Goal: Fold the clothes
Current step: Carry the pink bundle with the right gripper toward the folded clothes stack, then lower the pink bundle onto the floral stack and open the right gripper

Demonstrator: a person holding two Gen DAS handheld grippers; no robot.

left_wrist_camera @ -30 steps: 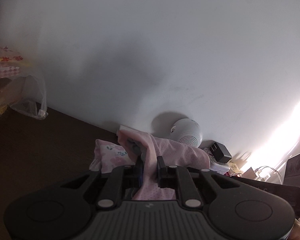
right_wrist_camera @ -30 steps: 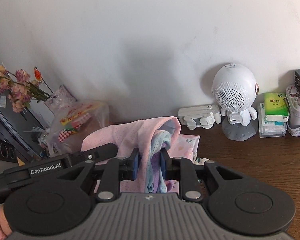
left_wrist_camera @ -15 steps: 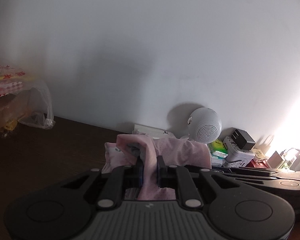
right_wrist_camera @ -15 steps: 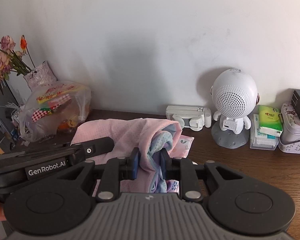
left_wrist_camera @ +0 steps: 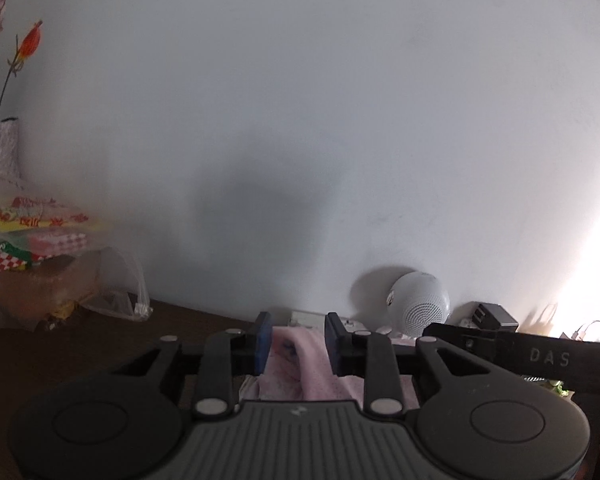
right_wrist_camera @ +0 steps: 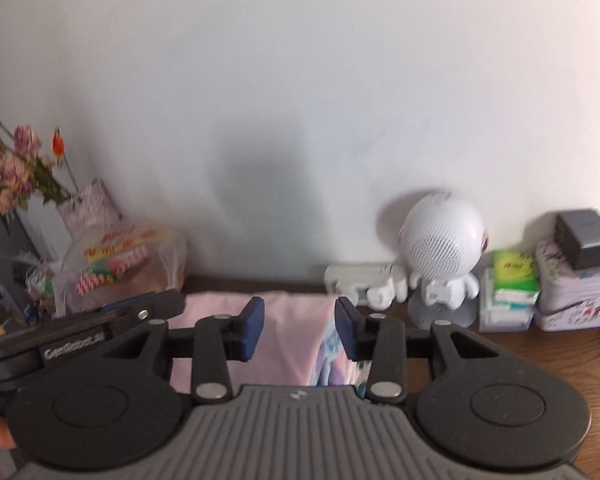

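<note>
**Both grippers spread over the pink garment at the table's back edge**

The left hand-held gripper (left_wrist_camera: 296, 344) has its blue-padded fingers (left_wrist_camera: 263, 342) apart, with the pink garment (left_wrist_camera: 300, 364) lying between and beneath them; from this view I cannot tell whether either pad touches the cloth. The right hand-held gripper (right_wrist_camera: 300, 328) also stands with its fingers spread, and the garment (right_wrist_camera: 288, 336) lies flat on the dark wooden table (right_wrist_camera: 540, 352) below the gap, its far hem running close to the table's back edge. A patch of printed blue and lilac fabric (right_wrist_camera: 334, 360) shows at the garment's right side, near the right finger.

Along the back edge, against the white wall (right_wrist_camera: 300, 100), stands a white round-headed speaker figure (right_wrist_camera: 442, 264), with a white clip-like device (right_wrist_camera: 360, 286) just beside it on the left. To its right sit a green-topped tissue pack (right_wrist_camera: 512, 280) and a floral tin (right_wrist_camera: 576, 300) with a dark charger block (right_wrist_camera: 586, 238) on top. At the back-left corner are a clear plastic bag of snacks (right_wrist_camera: 120, 268) and a vase of dried flowers (right_wrist_camera: 24, 172). In the right wrist view the left gripper's black body (right_wrist_camera: 80, 332) crosses the garment's left part.
</note>
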